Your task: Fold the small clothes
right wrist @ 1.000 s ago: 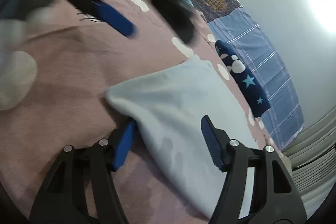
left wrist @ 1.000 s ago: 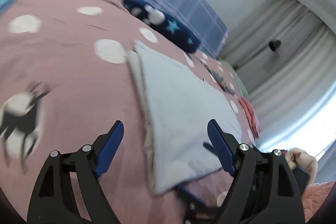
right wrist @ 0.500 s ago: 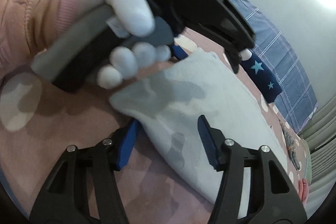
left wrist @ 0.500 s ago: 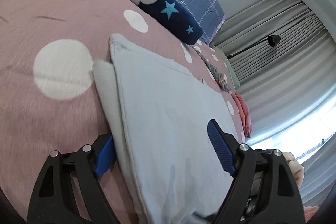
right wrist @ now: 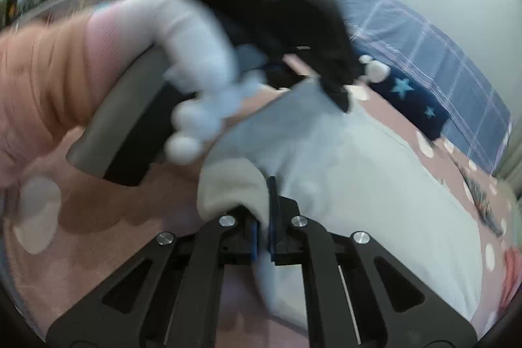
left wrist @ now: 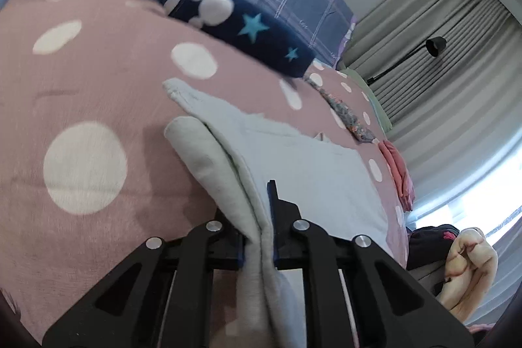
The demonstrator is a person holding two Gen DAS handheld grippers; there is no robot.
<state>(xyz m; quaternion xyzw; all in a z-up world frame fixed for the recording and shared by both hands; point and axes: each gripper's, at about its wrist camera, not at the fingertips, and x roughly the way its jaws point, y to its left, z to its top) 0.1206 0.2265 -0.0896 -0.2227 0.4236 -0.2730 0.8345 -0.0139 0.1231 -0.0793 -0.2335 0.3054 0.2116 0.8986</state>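
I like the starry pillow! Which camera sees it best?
The left wrist view: the navy star pillow lies sharp and nearly whole on the pink bedspread. The right wrist view shows only a blurry end, partly hidden.

Left gripper (left wrist: pixel 257 214) angled downward, jaws closing with pale cloth (left wrist: pixel 313 175) pinched between them; right gripper (right wrist: pixel 265 211) likewise angled down, clamped on the cloth's edge just behind a gloved hand (right wrist: pixel 195 61).

garment (left wrist: pixel 313 172) on bedspread (left wrist: pixel 98 80) — pillow (left wrist: pixel 241 25) behind
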